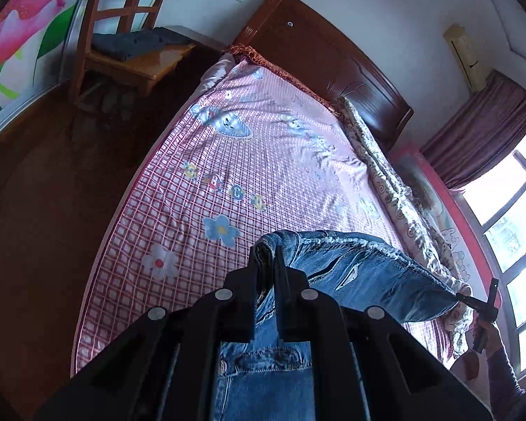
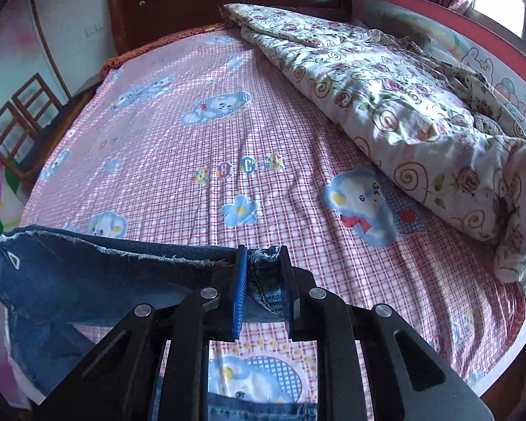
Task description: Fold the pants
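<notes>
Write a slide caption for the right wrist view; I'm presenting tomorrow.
Right gripper clamps the frayed jeans hem above a pink checked bedsheet.

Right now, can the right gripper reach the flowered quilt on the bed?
Probably not yet: the right gripper is shut on the jeans, as is the left gripper. The flowered quilt lies unobstructed, across bare sheet.
</notes>
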Action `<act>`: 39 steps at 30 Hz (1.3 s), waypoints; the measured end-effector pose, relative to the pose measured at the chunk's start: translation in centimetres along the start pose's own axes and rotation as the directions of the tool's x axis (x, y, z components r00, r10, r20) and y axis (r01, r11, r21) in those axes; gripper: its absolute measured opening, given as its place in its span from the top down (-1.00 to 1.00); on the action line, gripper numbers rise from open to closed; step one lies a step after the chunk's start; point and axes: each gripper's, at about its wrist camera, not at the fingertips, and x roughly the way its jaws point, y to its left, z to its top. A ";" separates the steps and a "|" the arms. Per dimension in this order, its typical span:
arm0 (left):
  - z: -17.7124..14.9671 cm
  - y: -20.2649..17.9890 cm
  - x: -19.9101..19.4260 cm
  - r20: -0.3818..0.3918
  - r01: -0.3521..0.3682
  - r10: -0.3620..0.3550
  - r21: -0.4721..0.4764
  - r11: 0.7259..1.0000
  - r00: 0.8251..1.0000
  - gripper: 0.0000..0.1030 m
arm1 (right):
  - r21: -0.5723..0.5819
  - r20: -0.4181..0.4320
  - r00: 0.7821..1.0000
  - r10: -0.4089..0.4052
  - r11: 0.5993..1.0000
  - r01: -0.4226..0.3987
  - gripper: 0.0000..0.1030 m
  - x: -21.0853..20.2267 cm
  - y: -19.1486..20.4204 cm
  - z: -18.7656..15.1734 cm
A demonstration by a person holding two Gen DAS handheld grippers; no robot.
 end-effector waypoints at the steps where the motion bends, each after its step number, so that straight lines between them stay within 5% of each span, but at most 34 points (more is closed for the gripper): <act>1: -1.0 0.2 -1.3 0.015 0.024 -0.023 -0.009 1.000 1.000 0.86 | 0.019 0.004 1.000 0.004 1.000 -0.004 0.68 -0.9 -0.6 -1.8; 8: -9.3 2.0 -6.0 0.005 0.077 -0.077 -0.057 0.995 0.997 0.85 | 0.157 -0.079 0.996 0.032 0.987 -0.019 0.68 -2.3 -5.7 -15.5; 14: -16.6 4.5 -4.9 -0.115 -0.020 0.009 -0.096 0.995 0.993 0.82 | 0.256 -0.170 0.984 0.044 0.967 0.001 0.68 1.7 -7.6 -24.4; 19: -20.2 7.5 -5.7 -0.122 -0.199 0.176 -0.222 0.955 0.977 0.67 | 0.353 -0.120 0.989 0.089 0.935 -0.041 0.58 1.7 -8.9 -25.4; 21: -21.1 7.6 -7.2 -0.083 -0.230 0.215 -0.279 0.932 0.973 0.45 | 0.381 -0.148 0.987 0.062 0.924 -0.001 -0.12 1.3 -9.2 -25.7; 23: -22.1 6.8 -8.4 -0.034 -0.197 0.197 -0.338 0.920 0.980 0.06 | 0.433 -0.138 0.988 0.064 0.901 0.002 -0.13 0.7 -9.8 -26.6; 27: -23.1 4.9 -7.1 -0.022 -0.056 0.052 -0.401 0.914 0.998 -0.07 | 0.534 -0.063 0.985 0.160 0.839 -0.102 -0.13 -0.9 -9.6 -28.6; 30: -23.9 4.8 -4.5 -0.022 0.036 -0.055 -0.509 0.860 0.998 -0.08 | 0.526 -0.027 0.982 0.187 0.838 -0.146 -0.13 -2.2 -8.3 -29.4; 36: -23.8 4.0 -1.8 0.032 0.081 -0.077 -0.551 0.830 0.997 -0.06 | 0.527 0.002 0.969 0.245 0.824 -0.210 -0.13 -3.9 -6.5 -29.4; 39: -23.7 4.7 -0.6 0.012 0.022 -0.019 -0.597 0.802 1.000 0.52 | 0.571 0.031 0.963 0.268 0.786 -0.237 -0.13 -4.3 -6.2 -29.9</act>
